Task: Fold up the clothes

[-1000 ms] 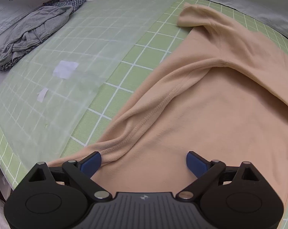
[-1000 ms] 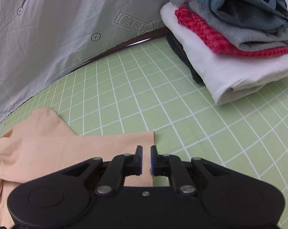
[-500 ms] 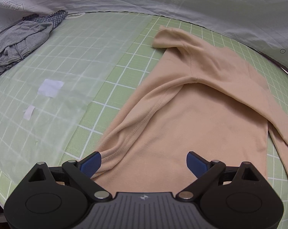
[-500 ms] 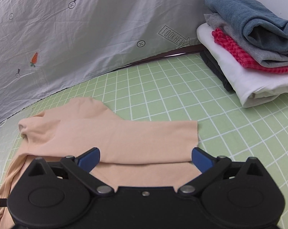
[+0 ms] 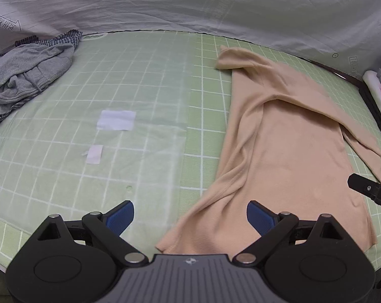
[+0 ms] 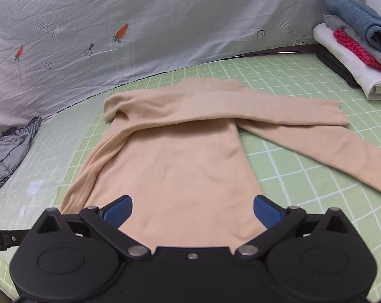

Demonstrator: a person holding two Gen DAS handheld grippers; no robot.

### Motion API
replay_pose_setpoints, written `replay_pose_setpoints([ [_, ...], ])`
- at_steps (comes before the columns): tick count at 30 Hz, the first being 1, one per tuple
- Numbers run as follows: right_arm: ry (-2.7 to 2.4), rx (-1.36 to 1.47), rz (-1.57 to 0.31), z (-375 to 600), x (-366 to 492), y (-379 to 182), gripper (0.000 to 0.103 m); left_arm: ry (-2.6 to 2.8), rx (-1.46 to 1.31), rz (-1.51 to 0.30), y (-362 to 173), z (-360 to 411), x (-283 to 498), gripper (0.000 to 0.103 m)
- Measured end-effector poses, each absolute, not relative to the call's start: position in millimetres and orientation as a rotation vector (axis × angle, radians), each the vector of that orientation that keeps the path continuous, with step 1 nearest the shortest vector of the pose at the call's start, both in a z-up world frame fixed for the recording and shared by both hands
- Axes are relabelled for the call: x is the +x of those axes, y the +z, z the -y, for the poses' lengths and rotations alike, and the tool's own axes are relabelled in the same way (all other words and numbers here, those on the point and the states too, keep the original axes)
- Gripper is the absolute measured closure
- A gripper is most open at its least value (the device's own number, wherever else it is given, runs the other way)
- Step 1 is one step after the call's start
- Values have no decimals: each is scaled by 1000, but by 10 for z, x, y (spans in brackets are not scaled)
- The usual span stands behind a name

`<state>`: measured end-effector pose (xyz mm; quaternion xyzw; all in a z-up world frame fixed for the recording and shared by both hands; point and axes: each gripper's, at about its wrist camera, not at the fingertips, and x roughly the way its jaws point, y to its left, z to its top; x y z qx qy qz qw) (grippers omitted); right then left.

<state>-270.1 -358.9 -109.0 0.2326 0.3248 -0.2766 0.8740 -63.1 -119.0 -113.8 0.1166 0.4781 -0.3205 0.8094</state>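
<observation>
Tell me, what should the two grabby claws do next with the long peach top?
Probably the right gripper, open and empty, should reach for the long peach top's sleeve that sticks out over the green grid mat and fold it across the body. The other sleeve already lies across the chest. The left gripper is open too.

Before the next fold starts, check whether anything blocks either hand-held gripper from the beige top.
Nothing visible does. The left hand-held gripper and right hand-held gripper are both open just over the beige top. The folded stack and the crumpled grey clothes lie well aside.
</observation>
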Motion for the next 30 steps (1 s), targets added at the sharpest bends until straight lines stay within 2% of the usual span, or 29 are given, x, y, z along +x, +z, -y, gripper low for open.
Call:
replay_pose_setpoints([
  [6,-541,540,-704,3006,-2341,-1136,1,-704,288,-1013,-1157,691,-366,7],
  [8,-518,557,-697,2864,-2226,-1132,7,-706,301,-1007,-1155,546,-288,7],
  [10,-492,572,-687,2734,-2119,-1122,22,-706,307,-1008,-1160,445,-225,7],
  [14,-443,604,-681,2568,-1917,-1119,40,-713,316,-1009,-1166,261,-146,7],
  [16,-424,625,-686,2512,-1830,-1137,53,-715,326,-1009,-1179,203,-126,7],
  [17,-411,639,-690,2487,-1794,-1151,55,-715,330,-1011,-1189,181,-121,7],
  [21,-355,686,-702,2354,-1680,-1194,82,-718,339,-1035,-1255,116,-99,7],
  [24,-331,701,-722,2285,-1620,-1221,84,-720,342,-1046,-1286,86,-83,7],
  [30,-307,705,-778,2195,-1503,-1277,71,-722,348,-1046,-1286,131,-76,7],
])
